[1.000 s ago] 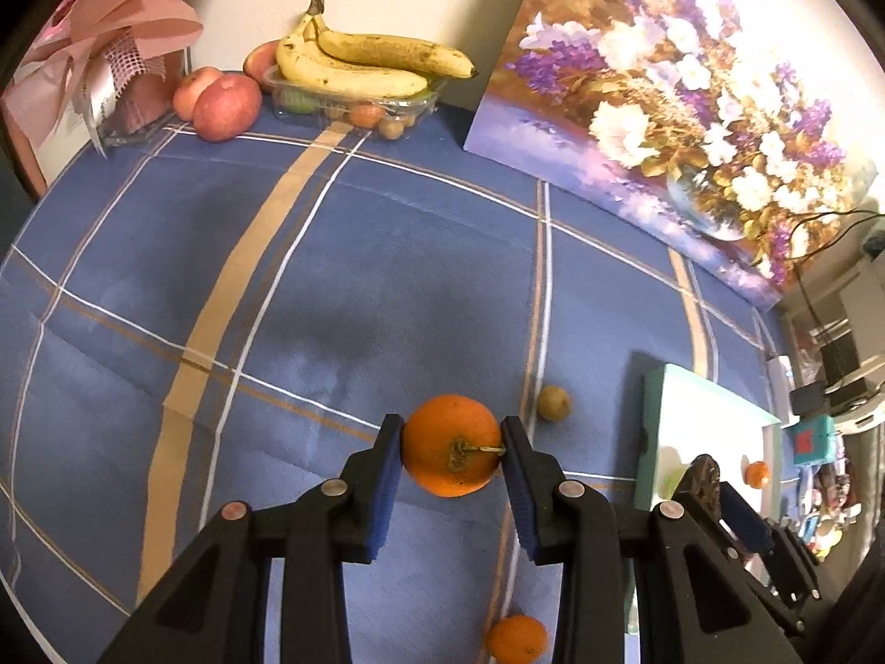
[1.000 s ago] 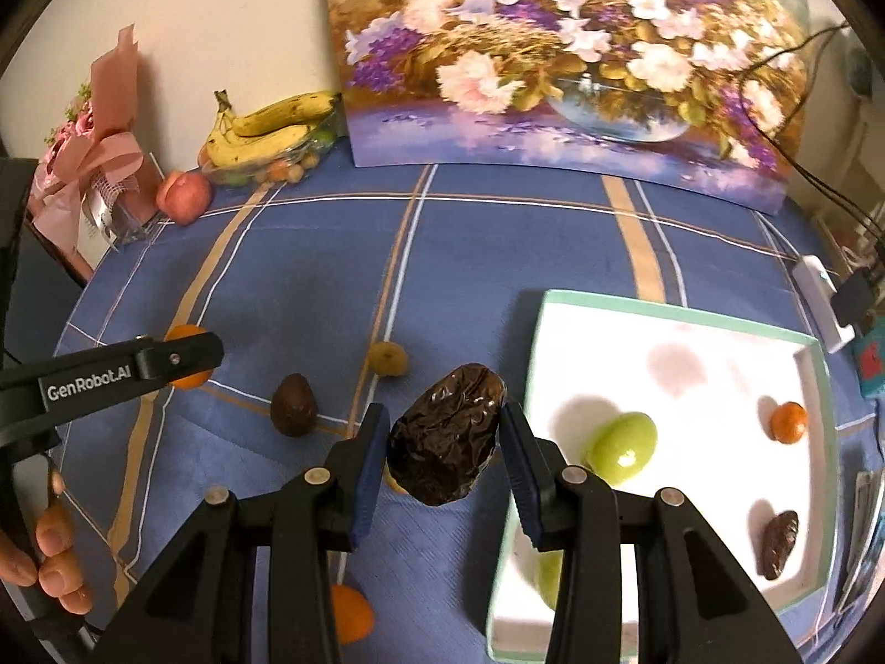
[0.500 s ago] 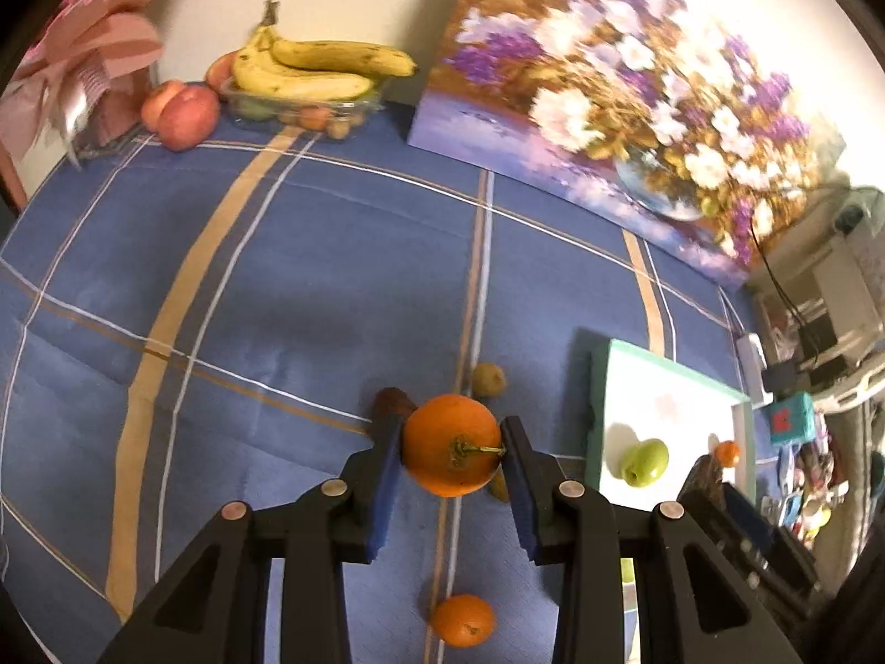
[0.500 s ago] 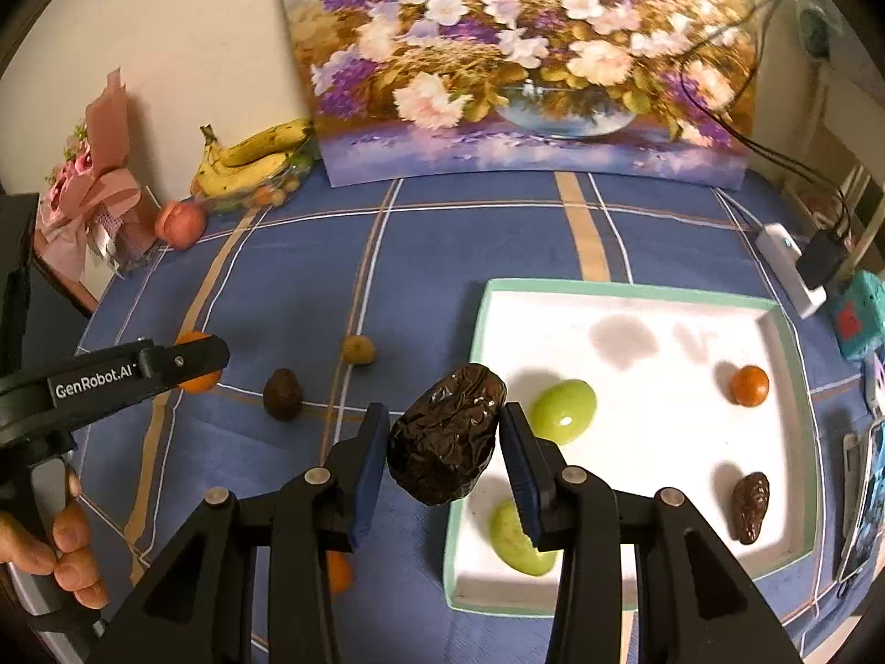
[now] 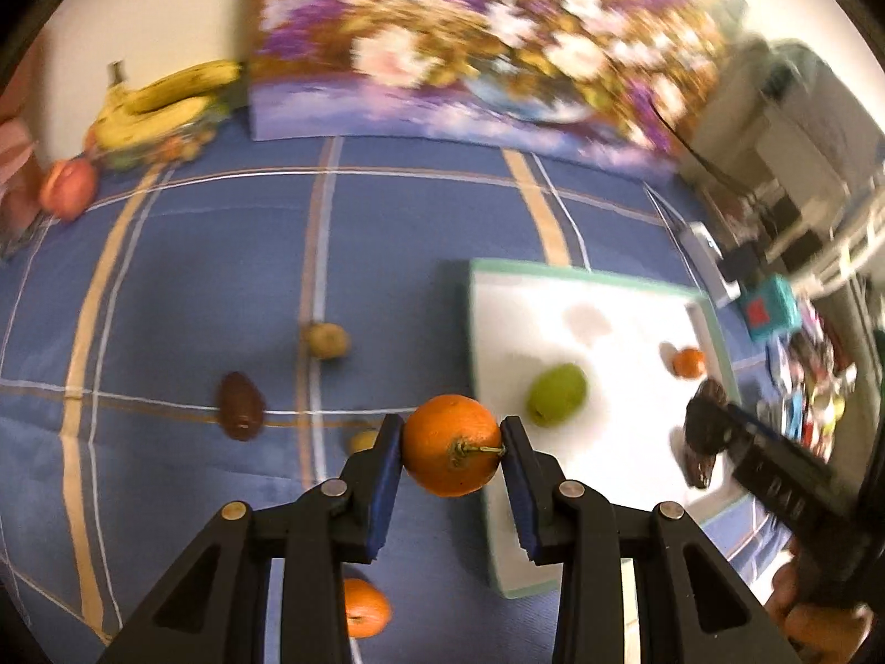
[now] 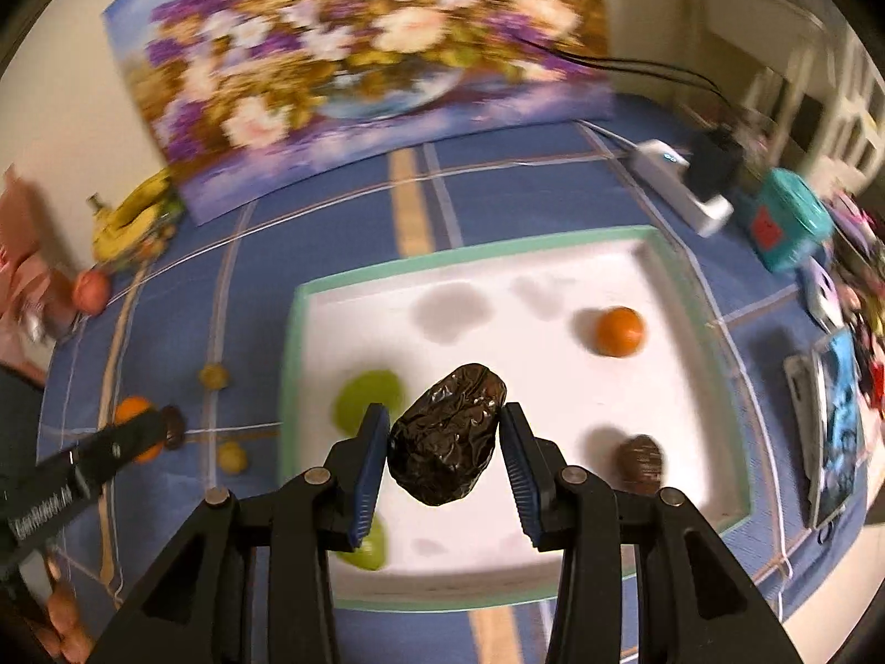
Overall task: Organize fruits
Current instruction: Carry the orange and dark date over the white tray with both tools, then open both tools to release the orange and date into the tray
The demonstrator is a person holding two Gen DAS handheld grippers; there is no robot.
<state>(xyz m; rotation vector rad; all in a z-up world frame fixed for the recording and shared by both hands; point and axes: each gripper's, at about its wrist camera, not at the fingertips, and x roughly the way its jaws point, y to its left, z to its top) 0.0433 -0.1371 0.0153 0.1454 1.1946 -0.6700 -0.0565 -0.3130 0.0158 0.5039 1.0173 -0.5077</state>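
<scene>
My left gripper (image 5: 451,456) is shut on an orange (image 5: 451,452) and hangs above the blue cloth just left of the white tray (image 5: 481,343). The right gripper (image 6: 442,442) is shut on a dark wrinkled fruit (image 6: 447,437), held over the tray's (image 6: 293,343) middle. In the tray lie a green fruit (image 6: 368,395), a second green one (image 6: 371,548) under the left finger, a small orange (image 6: 619,331) and a small brown fruit (image 6: 640,462). On the cloth rest a brown fruit (image 5: 239,405), two small yellowish fruits (image 5: 326,339) and another orange (image 5: 365,606).
A flower painting (image 6: 354,55) leans on the back wall. Bananas (image 5: 166,102) on a clear box and a peach (image 5: 69,188) sit at the back left. A power strip (image 6: 683,182), a teal box (image 6: 788,224) and a phone (image 6: 832,437) crowd the table's right side.
Both grippers have swung to the right with their fruits. The right one now hangs over the tray instead of beside it, and the left one has come close to the tray's left edge.
</scene>
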